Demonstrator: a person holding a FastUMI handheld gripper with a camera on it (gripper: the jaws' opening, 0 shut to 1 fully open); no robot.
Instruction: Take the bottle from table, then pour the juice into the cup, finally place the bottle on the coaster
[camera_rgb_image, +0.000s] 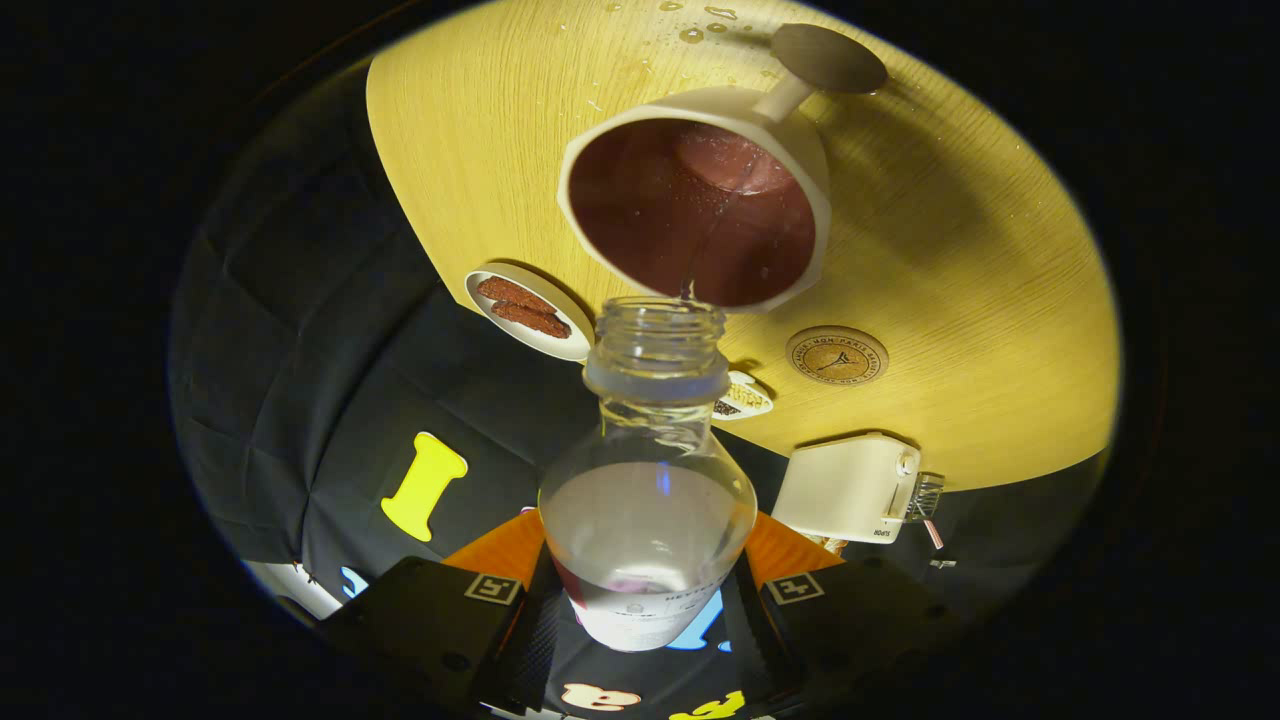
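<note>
While your gripper (645, 600) clamps the tipped bottle (648, 500), juice streams into the cup (700, 210); the coaster (836, 355) awaits.

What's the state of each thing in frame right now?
bottle: uncapped, tilted, pouring, part full
cup: upright on table, liquid inside
coaster: bare, beside cup
plate: holds two cookies
gripper: shut on bottle
table: wet with droplets beyond cup
</note>
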